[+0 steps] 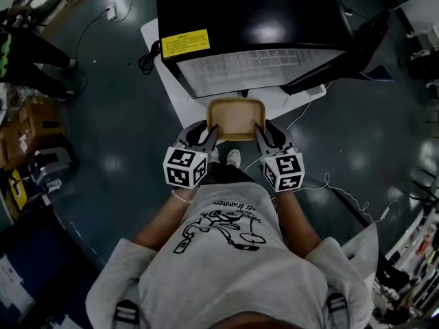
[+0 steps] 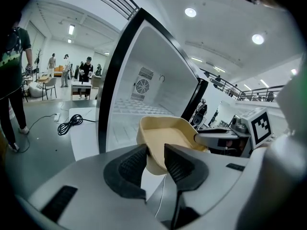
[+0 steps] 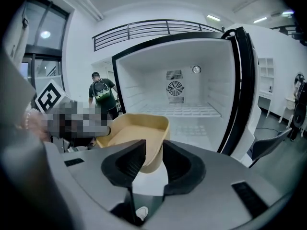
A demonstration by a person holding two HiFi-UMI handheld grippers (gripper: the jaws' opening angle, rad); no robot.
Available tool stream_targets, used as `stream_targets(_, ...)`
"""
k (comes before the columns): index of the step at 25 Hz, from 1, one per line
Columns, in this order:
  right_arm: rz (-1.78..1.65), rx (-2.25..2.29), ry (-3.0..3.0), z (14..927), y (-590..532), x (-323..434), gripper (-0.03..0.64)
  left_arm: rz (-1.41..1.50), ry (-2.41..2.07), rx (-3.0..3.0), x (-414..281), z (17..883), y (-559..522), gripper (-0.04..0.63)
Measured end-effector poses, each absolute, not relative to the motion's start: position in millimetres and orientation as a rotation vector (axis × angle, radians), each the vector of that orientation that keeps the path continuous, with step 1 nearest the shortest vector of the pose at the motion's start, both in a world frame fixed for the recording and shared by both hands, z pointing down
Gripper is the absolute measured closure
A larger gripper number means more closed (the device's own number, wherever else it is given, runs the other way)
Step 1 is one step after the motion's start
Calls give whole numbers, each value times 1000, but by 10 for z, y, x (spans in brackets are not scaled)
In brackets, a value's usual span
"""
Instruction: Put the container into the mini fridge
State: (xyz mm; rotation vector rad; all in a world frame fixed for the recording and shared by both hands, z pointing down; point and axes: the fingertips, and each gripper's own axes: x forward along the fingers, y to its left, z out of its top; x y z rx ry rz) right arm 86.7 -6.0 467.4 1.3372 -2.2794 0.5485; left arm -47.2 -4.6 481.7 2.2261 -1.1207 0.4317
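Evidently, the container [image 1: 236,118] is held level in mid-air just before the open fridge [image 1: 254,19], its left wall clamped by the left gripper [image 1: 208,136] and its right wall by the right gripper [image 1: 261,134], presumably so it can be slid inside without tipping.
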Motion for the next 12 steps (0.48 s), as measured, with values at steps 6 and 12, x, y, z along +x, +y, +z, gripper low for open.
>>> stream_targets(6,545,1344,-2292,4603,-82,855,495,409,-1121,2229,-489,4749,-72,471)
stream_targets(12,531,1360,-2300,4529,-158,885,495,395,-1128,2241,-458,4673,-115,471)
